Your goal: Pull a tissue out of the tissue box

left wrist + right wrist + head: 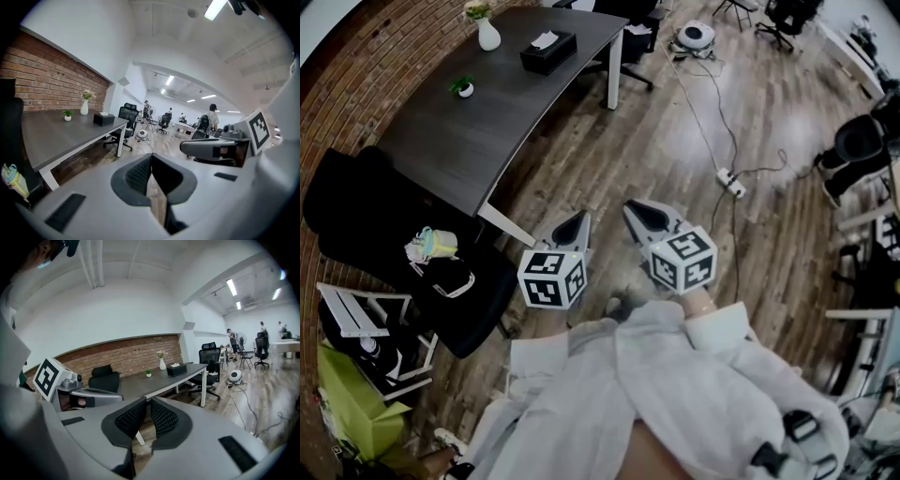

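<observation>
Head view: the tissue box sits at 11 o'clock on the desk, well apart from both tools. Best practice is probably to approach first, then pinch only the protruding tissue. The left hand-held gripper and right hand-held gripper, both pressed together and empty, point forward side by side, tilted slightly down.

A black tissue box is sitting flat near the dark surface's far end. A white tissue is poking from its top.
</observation>
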Tool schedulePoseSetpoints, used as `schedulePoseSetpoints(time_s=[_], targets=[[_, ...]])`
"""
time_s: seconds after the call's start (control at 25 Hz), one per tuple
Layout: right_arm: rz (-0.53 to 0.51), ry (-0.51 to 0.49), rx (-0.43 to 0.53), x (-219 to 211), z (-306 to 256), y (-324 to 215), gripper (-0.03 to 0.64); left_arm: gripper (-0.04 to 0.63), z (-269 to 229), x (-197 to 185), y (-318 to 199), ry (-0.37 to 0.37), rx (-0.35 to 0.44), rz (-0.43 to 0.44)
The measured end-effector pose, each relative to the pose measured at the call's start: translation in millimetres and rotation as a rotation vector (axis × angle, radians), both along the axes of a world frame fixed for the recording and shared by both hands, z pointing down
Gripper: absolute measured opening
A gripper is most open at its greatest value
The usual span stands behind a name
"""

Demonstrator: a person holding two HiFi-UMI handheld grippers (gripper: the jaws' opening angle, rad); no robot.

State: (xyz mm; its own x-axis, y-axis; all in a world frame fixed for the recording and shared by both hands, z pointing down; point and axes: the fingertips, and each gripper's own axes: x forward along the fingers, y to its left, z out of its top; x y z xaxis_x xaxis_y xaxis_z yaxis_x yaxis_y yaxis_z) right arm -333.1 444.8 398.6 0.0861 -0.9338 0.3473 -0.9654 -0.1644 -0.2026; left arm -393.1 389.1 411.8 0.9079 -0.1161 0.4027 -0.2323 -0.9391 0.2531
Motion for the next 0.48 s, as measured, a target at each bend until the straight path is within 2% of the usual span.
schedulePoseSetpoints(time_s=[0.08,0.16,0.48], targets=[[0.013,0.012,-0.016,5,3,-4,0.022,0.005,4,0,-8,-0.005,-0.005,-0.011],[0.012,0.015,-0.026,9,7,-7,0.075,0.006,9,1,-15,-0.011,-0.008,-0.023],[0.024,0.044,-0.045,51,15,-41,0.113,0.024,17,27,-56,-0.022,-0.013,-0.084]])
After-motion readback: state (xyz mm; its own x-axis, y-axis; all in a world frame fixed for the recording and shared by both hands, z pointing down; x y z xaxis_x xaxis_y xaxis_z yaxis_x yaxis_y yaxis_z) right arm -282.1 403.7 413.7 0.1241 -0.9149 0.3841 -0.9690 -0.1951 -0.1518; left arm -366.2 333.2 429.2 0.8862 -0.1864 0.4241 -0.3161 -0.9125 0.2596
